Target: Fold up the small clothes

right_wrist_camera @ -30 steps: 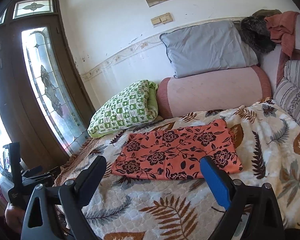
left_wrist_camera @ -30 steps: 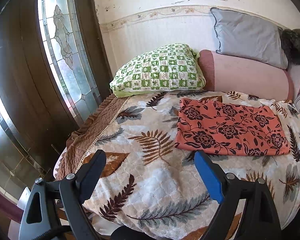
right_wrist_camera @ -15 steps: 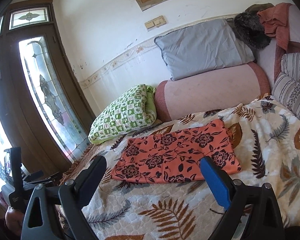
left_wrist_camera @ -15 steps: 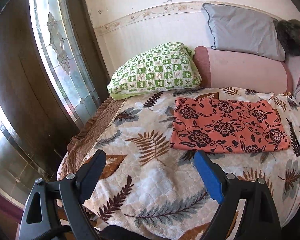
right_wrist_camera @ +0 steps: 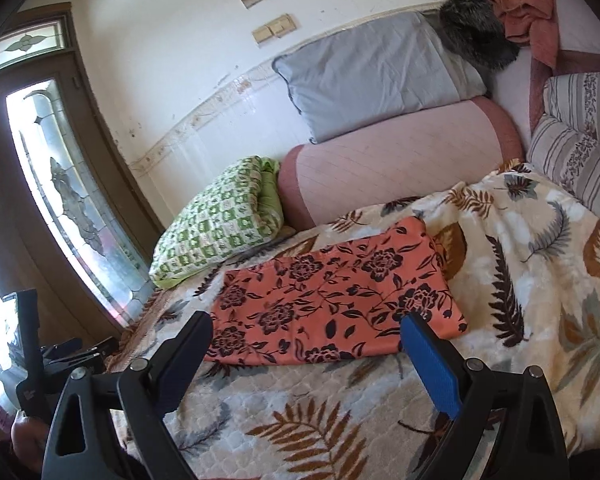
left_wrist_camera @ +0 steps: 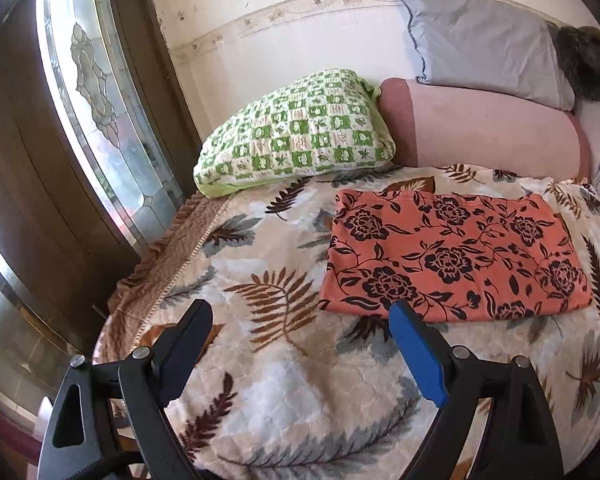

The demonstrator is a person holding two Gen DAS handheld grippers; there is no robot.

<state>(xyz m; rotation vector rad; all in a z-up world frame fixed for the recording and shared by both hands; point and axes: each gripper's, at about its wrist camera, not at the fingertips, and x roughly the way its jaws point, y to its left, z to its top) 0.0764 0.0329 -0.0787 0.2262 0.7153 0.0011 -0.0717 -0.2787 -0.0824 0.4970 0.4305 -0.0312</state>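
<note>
An orange cloth with a black flower print (left_wrist_camera: 452,252) lies flat as a rectangle on the leaf-patterned blanket (left_wrist_camera: 284,360); it also shows in the right wrist view (right_wrist_camera: 332,300). My left gripper (left_wrist_camera: 300,316) is open and empty, hovering over the blanket just short of the cloth's near left corner. My right gripper (right_wrist_camera: 306,330) is open and empty, just short of the cloth's near edge. The left gripper also shows at the far left of the right wrist view (right_wrist_camera: 72,354).
A green checked pillow (left_wrist_camera: 296,132), a pink bolster (left_wrist_camera: 484,128) and a grey pillow (left_wrist_camera: 476,40) line the wall behind the cloth. Striped cushions (right_wrist_camera: 576,144) stand at the right. A glass-panelled door (left_wrist_camera: 96,92) is at the left, past the bed's edge.
Both grippers have moved closer to the cloth, which now fills more of each view. The right view has tilted. Both stay open; the cloth has not moved.
</note>
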